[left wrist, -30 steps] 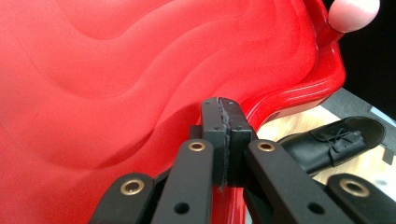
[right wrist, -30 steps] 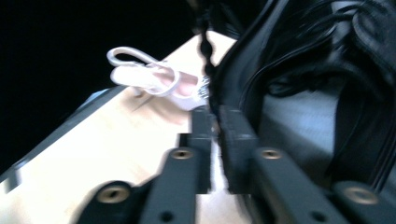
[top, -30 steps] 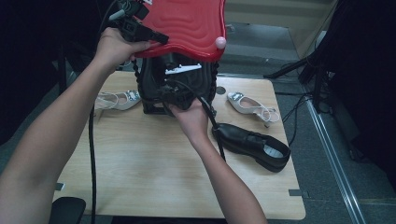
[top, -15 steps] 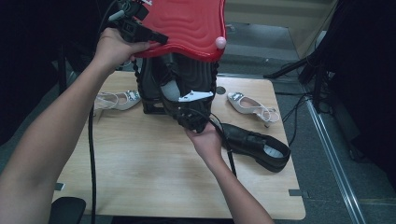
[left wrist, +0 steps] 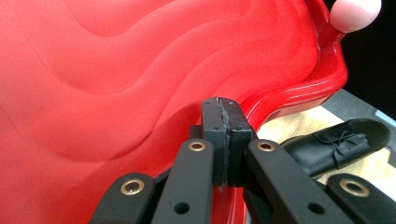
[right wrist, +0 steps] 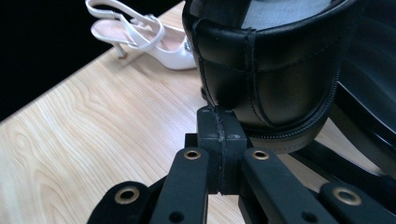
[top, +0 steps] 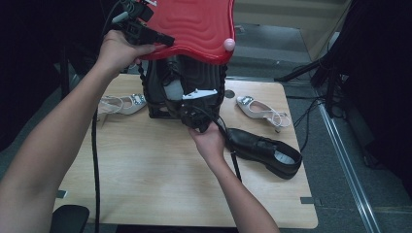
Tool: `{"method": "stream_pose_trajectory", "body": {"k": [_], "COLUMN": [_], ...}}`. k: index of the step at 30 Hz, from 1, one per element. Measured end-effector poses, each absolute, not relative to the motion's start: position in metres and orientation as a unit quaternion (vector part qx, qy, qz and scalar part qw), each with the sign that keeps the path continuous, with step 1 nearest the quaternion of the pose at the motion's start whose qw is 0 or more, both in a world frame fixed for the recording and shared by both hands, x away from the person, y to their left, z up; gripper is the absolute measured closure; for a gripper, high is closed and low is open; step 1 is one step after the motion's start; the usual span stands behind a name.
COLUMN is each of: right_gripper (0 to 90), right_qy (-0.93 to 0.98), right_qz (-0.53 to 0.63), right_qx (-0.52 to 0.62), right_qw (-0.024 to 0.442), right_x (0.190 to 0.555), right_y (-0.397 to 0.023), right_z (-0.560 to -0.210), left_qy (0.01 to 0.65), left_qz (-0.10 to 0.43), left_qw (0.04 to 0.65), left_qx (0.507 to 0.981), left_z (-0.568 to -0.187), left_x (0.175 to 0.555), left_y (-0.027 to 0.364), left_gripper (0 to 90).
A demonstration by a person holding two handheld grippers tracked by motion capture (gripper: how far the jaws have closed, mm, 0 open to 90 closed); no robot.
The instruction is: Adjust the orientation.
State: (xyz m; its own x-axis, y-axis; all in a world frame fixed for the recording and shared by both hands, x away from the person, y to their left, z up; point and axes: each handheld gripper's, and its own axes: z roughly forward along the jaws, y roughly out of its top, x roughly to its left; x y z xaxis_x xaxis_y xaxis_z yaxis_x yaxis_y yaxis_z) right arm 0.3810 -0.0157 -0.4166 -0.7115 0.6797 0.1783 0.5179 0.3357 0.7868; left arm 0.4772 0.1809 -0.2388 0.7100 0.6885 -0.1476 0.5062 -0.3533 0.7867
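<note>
A black open-fronted box (top: 158,90) stands at the back of the wooden table (top: 145,170), its red wavy lid (top: 194,26) raised. My left gripper (top: 166,40) is shut on the lid's left rim; in the left gripper view its tips (left wrist: 223,105) meet against the red lid (left wrist: 116,93). A black shoe with a grey insole (top: 172,91) stands inside the box. My right gripper (top: 189,104) is low at the box's front, shut, with nothing between its tips (right wrist: 218,114), which sit against the shoe's heel (right wrist: 271,70).
A second black lace-up shoe (top: 262,150) lies on the table right of my right hand, also in the left gripper view (left wrist: 341,144). White slingback heels lie either side of the box (top: 260,109) (top: 121,103). A pink knob (top: 229,44) sits on the lid's corner.
My right hand and gripper have sunk from the box's upper opening to its lower front and come a little toward me. The left gripper and raised lid have stayed put.
</note>
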Motion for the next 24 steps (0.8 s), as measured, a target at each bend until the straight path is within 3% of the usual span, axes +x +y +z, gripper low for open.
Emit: {"method": "stream_pose_trajectory", "body": {"k": [24], "right_gripper": [90.0], "right_qy": [0.796], "right_qz": [0.452], "right_qx": [0.395], "right_qw": [0.082], "right_x": [0.431], "right_y": [0.037], "right_z": [-0.407], "left_qy": [0.37], "left_qz": [0.102], "left_qw": [0.435], "left_qx": [0.814], "left_z": [-0.239], "left_x": [0.476], "left_y": [0.18], "left_gripper": [90.0]}}
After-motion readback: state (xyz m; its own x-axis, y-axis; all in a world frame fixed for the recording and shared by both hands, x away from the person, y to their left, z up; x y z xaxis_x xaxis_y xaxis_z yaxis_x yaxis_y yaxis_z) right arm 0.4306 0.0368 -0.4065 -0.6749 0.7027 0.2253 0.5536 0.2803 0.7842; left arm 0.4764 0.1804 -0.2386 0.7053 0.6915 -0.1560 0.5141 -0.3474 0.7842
